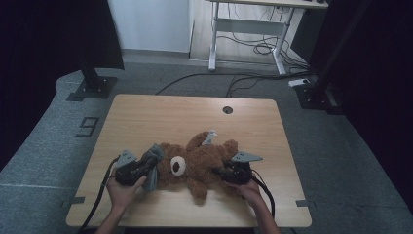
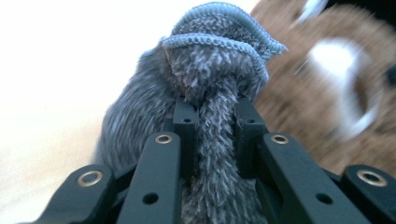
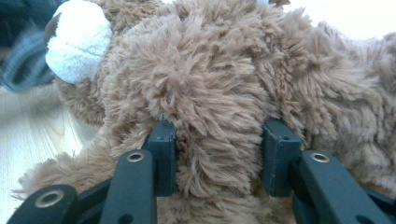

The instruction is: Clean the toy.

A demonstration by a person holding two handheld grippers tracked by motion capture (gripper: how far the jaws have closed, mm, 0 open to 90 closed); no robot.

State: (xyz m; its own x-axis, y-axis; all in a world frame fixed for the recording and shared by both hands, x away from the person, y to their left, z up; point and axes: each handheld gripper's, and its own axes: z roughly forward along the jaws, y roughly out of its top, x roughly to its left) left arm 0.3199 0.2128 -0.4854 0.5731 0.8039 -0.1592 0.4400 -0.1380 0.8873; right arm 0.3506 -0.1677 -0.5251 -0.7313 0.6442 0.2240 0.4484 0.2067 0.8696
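Note:
A brown teddy bear (image 1: 199,165) lies on its back across the front of the wooden table (image 1: 160,117), its white muzzle (image 1: 178,166) toward the left. My left gripper (image 1: 146,165) is shut on a grey fuzzy cloth (image 1: 152,168) beside the bear's head; in the left gripper view the cloth (image 2: 215,84) bunches up between the black jaws, with the blurred bear (image 2: 327,93) behind it. My right gripper (image 1: 221,171) is shut on the bear's body, whose fur (image 3: 215,116) bulges between its two jaws. The muzzle (image 3: 77,42) shows at upper left there.
A small round hole (image 1: 227,109) sits near the table's far edge. Dark stands (image 1: 92,83) and cables (image 1: 243,78) lie on the grey floor beyond, and a white desk frame (image 1: 248,29) stands farther back.

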